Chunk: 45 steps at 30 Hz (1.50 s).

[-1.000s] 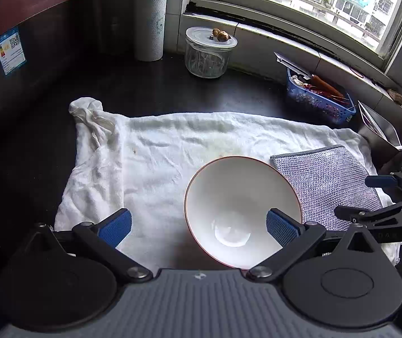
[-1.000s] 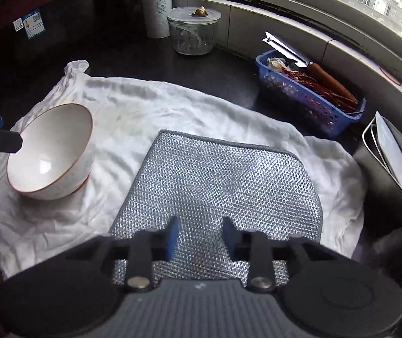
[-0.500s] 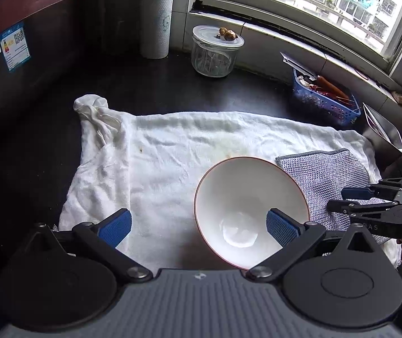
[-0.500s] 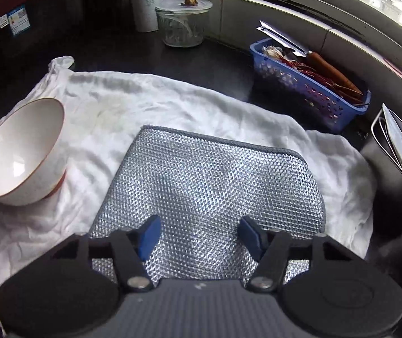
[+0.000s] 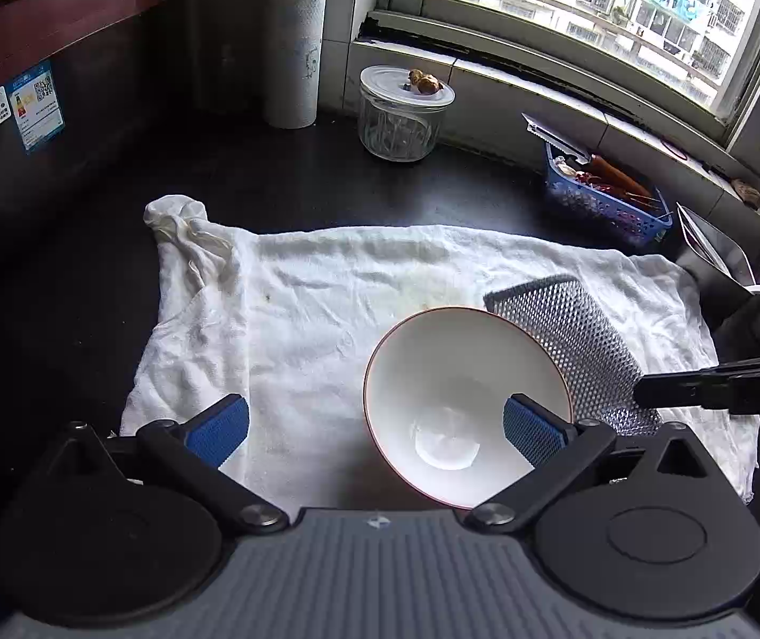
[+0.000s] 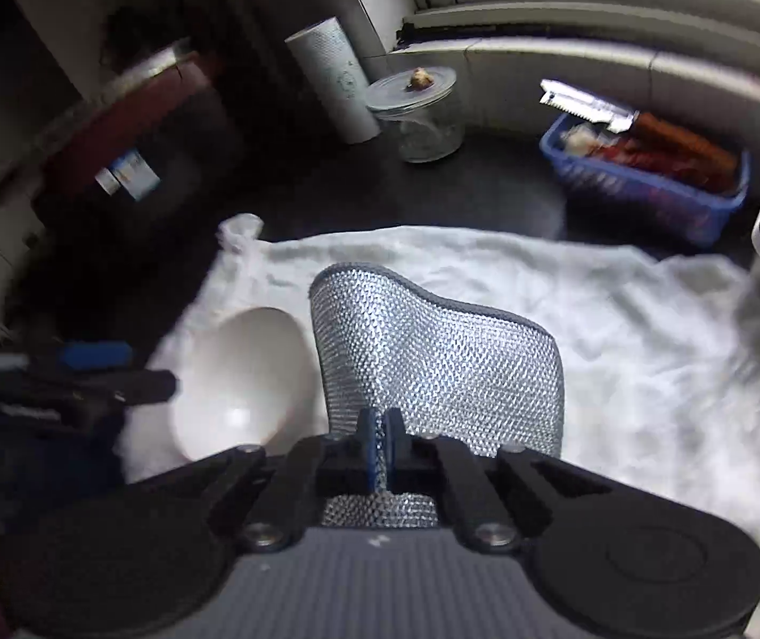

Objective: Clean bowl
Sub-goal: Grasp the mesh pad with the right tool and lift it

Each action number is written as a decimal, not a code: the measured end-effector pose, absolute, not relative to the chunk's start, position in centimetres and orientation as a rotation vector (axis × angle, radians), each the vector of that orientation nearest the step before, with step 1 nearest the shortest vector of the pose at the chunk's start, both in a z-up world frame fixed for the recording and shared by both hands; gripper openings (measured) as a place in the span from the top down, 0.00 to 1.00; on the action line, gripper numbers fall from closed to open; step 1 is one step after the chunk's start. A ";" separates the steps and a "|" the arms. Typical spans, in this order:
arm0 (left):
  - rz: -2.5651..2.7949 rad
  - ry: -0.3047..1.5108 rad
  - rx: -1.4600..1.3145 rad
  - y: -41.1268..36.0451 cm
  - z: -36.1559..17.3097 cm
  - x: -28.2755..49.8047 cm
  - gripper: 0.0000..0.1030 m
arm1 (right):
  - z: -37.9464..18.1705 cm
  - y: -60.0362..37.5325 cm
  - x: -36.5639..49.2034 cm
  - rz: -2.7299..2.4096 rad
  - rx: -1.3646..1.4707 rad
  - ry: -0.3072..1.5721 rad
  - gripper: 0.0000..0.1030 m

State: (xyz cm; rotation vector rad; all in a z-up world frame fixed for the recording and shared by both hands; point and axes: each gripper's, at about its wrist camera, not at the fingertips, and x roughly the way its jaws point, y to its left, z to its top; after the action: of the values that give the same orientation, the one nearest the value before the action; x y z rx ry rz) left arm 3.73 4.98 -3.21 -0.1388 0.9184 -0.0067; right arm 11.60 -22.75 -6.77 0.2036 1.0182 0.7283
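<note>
Lifted off the white towel [image 5: 326,293] since half a second ago, the silver mesh scouring cloth [image 6: 433,351] now hangs clamped between the closed fingers of the right gripper [image 6: 378,444], just beside the bowl's right rim. Left gripper [image 5: 374,426] stays spread wide, one pad inside the white bowl [image 5: 454,404], which tilts on the towel's near edge.

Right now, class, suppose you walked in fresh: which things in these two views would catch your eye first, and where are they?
First, the silver mesh scrubbing cloth, pinched in the right gripper and lifted off the white towel. Next, the white bowl tilted on that towel beside the cloth, with the open left gripper reaching around it. Behind, a blue basket sits by the window.
</note>
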 end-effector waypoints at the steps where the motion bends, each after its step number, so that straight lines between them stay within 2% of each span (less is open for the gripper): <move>1: -0.007 0.915 -0.137 5.0 -3.1 3.6 0.00 | -7.4 -22.9 11.8 0.728 0.236 1.039 0.97; 5: 0.002 0.920 -0.143 5.3 -3.1 3.4 0.00 | -8.5 -22.7 12.1 0.591 0.082 1.047 0.88; 7: 0.006 0.920 -0.145 5.5 -3.1 3.4 0.00 | -8.5 -22.5 12.1 0.560 0.020 1.048 0.78; 8: 0.006 0.918 -0.145 5.6 -3.1 3.4 0.00 | -8.4 -22.5 12.0 0.561 0.028 1.048 0.72; 9: 0.006 0.916 -0.145 5.6 -3.0 3.4 0.00 | -8.3 -22.2 11.9 0.559 0.026 1.047 0.50; 10: 0.004 0.915 -0.146 5.6 -3.0 3.5 0.00 | -8.1 -21.8 11.8 0.553 0.011 1.044 0.32; 12: 0.000 0.917 -0.146 5.6 -3.1 3.5 0.00 | -8.0 -21.1 11.6 0.551 -0.005 1.031 0.30; 23: -0.011 0.938 -0.157 5.9 -3.8 3.6 0.00 | -9.9 -17.3 11.3 0.597 -0.098 1.064 0.33; 24: -0.018 0.943 -0.162 6.0 -3.9 3.7 0.00 | -10.1 -16.9 11.3 0.597 -0.118 1.057 0.39; 27: -0.038 0.963 -0.190 6.0 -4.4 3.9 0.00 | -10.7 -16.5 11.4 0.585 -0.157 1.061 0.68; 29: -0.051 0.974 -0.192 5.9 -4.8 4.1 0.01 | -10.9 -16.8 11.5 0.584 -0.150 1.060 0.78; 30: -0.059 0.976 -0.190 5.9 -5.1 4.1 0.01 | -10.9 -17.0 11.5 0.583 -0.154 1.055 0.87; 32: -0.062 0.966 -0.186 5.9 -5.5 4.2 0.01 | -10.7 -17.6 11.5 0.586 -0.139 1.054 0.93; 35: -0.063 0.951 -0.166 5.8 -6.0 4.5 0.18 | -9.0 -18.9 11.3 0.574 -0.126 1.008 0.94; 37: -0.070 0.959 -0.156 5.8 -6.6 5.0 0.45 | -7.4 -19.9 11.2 0.572 -0.096 0.963 0.93; 41: -0.073 1.010 -0.165 6.0 -8.0 6.0 0.52 | -5.1 -20.8 11.0 0.580 -0.082 0.881 0.94; 43: -0.083 1.024 -0.157 5.9 -8.5 6.3 0.68 | -4.6 -20.8 11.0 0.599 -0.079 0.856 0.94; 44: -0.089 1.030 -0.156 5.8 -8.6 6.4 0.70 | -4.5 -20.6 11.0 0.608 -0.085 0.848 0.94; 45: -0.099 1.036 -0.164 5.8 -8.8 6.5 0.77 | -4.4 -20.3 10.9 0.625 -0.088 0.841 0.94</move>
State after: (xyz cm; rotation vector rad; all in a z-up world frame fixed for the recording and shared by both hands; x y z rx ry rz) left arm 6.48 5.78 -8.83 -0.1642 1.0361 -0.0986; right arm 10.89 -20.29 -4.43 -0.0880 0.8412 0.6252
